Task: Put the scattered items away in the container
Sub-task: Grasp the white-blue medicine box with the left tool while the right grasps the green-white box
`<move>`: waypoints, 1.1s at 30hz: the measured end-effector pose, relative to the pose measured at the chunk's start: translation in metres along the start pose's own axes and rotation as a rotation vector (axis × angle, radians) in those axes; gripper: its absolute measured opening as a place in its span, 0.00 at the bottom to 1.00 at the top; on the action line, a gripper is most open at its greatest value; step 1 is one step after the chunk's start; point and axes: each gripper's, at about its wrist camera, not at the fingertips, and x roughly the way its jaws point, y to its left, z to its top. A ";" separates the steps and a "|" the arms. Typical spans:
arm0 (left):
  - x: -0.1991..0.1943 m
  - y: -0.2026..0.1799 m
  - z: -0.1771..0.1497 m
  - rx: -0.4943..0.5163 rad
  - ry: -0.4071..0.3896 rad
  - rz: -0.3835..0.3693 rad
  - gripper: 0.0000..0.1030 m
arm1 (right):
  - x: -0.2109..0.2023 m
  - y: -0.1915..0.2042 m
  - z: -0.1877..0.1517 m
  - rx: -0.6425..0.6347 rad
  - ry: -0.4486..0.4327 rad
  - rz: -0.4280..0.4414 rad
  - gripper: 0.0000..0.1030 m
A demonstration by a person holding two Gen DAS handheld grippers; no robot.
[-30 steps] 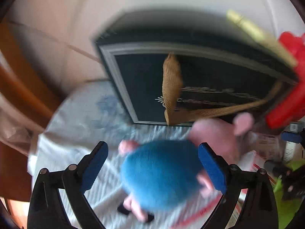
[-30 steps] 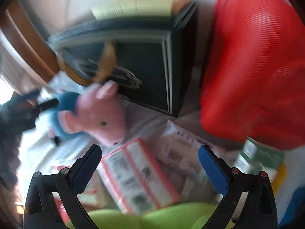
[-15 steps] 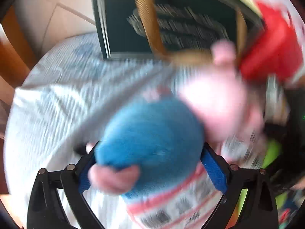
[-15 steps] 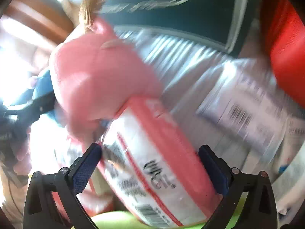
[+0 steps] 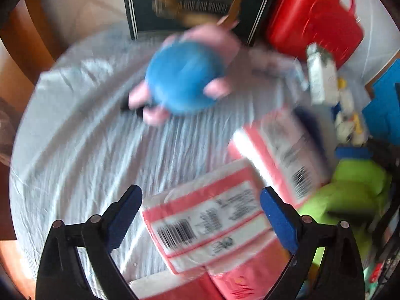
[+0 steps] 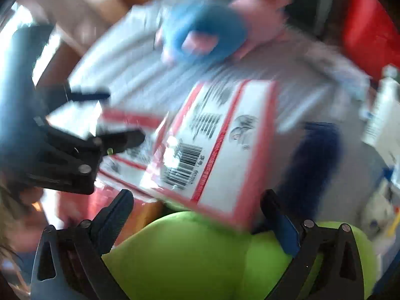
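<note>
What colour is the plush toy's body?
Blue, with pink limbs and head; plush toy shows best in the left wrist view.

On the cloth-covered worktop [image 5: 75,150] the plush toy [image 5: 182,80] lies toward the far edge, just in front of the upright box [image 5: 200,5]. Right of that box stands the jug [image 5: 315,17], with a carton [image 5: 321,77] before it. Two tissue packs [image 5: 212,225] [image 5: 282,150] lie nearer, side by side, left of the cushion [image 5: 350,190]
</note>
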 end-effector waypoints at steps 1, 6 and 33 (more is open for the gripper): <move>-0.012 -0.005 0.006 0.004 -0.038 0.011 0.94 | -0.022 -0.013 0.002 0.044 -0.074 -0.015 1.00; -0.012 -0.048 0.075 0.029 -0.130 -0.031 0.94 | -0.080 -0.109 0.022 0.257 -0.280 -0.331 1.00; 0.115 -0.158 0.167 0.210 0.054 -0.030 0.60 | -0.059 -0.211 -0.043 0.475 -0.094 -0.321 0.96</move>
